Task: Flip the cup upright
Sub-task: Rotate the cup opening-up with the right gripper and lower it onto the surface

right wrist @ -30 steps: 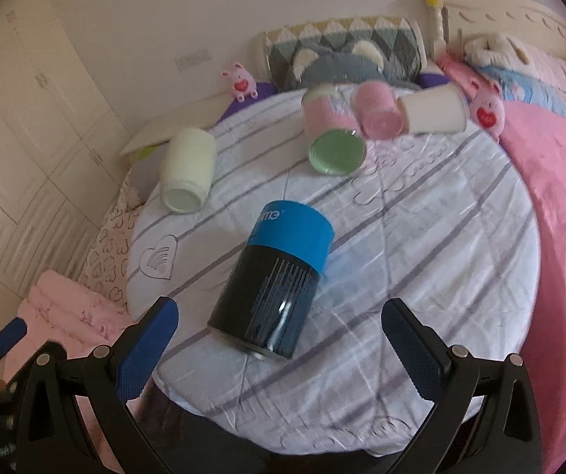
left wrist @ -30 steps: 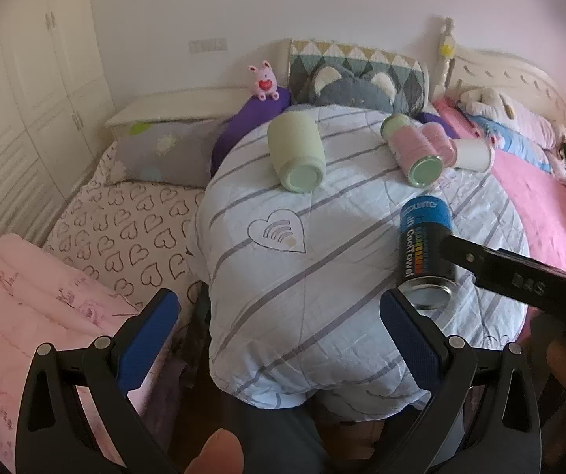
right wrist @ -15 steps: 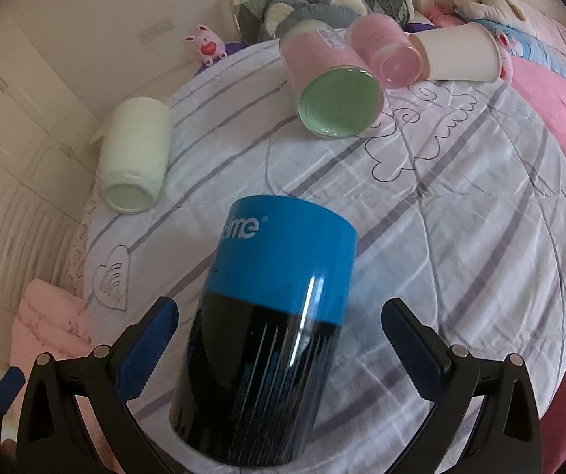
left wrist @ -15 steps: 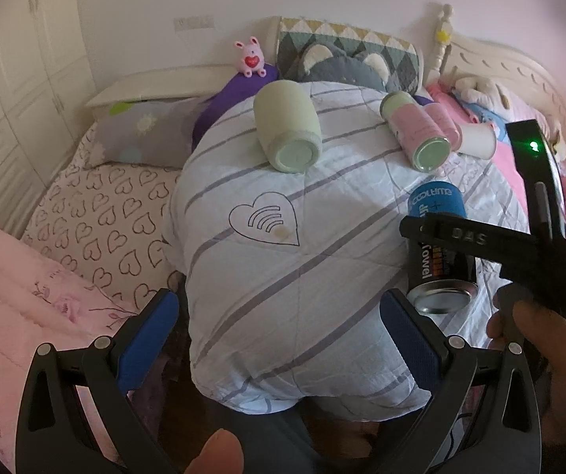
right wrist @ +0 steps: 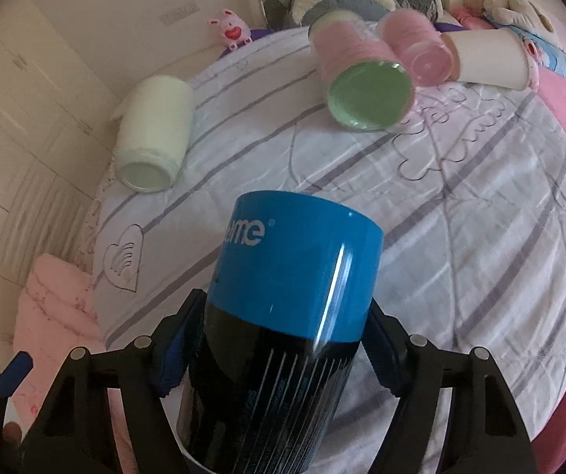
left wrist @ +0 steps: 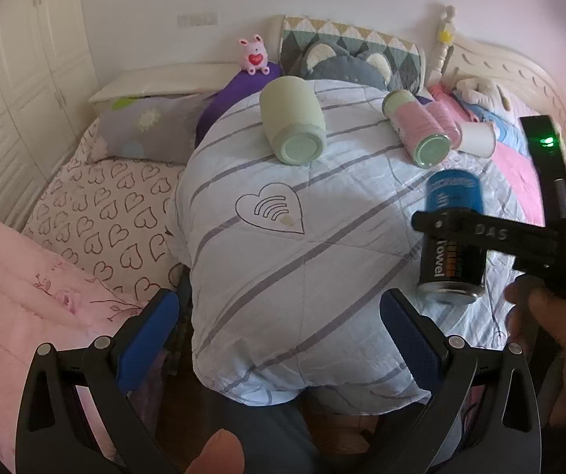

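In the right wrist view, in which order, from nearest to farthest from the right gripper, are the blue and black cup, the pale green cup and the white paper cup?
1. The blue and black cup: between the fingers of the right gripper, centre foreground.
2. The pale green cup: lying on its side, left of centre on the striped quilt.
3. The white paper cup: lying at the far right, near the pillows.

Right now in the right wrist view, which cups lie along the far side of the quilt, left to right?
Pale green cup → pink cup with green base → pink translucent cup → white paper cup.
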Tool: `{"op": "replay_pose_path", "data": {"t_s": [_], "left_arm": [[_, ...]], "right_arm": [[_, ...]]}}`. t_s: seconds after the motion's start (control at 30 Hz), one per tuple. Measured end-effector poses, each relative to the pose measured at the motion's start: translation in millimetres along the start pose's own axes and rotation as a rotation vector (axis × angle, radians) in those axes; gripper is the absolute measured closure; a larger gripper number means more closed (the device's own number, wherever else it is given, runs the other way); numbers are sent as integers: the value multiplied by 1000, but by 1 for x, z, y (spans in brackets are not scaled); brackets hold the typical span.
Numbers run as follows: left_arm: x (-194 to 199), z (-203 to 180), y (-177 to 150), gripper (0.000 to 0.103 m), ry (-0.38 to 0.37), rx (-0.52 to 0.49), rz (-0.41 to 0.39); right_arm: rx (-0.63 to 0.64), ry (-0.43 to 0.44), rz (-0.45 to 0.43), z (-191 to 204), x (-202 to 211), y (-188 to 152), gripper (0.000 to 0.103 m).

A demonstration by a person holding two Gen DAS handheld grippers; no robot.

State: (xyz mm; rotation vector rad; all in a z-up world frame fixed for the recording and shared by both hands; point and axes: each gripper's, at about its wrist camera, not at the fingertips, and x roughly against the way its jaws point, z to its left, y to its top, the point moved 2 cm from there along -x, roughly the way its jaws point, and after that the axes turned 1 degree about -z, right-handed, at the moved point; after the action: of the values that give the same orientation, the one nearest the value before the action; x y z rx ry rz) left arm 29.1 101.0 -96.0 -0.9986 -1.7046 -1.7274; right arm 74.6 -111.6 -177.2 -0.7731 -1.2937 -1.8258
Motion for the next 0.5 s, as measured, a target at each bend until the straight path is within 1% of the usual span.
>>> {"op": "replay_pose_path", "data": {"t_s": [0.2,0.23,0.4,0.5], "left_arm": [[12,-15,-1,0,11,-30,-15],[15,-18,-1,0,15,-35,-18],[22,-25,-2,0,40,-41,-28],[25,-26,-3,0,53,-32,-28]], "right_arm": [[102,-49,-154,1,31,9,31],[130,-74,-184,3,35,11,31],[228,-171,-276,10,31,17,32],[298,-241,-338,11,28,12,32]]}}
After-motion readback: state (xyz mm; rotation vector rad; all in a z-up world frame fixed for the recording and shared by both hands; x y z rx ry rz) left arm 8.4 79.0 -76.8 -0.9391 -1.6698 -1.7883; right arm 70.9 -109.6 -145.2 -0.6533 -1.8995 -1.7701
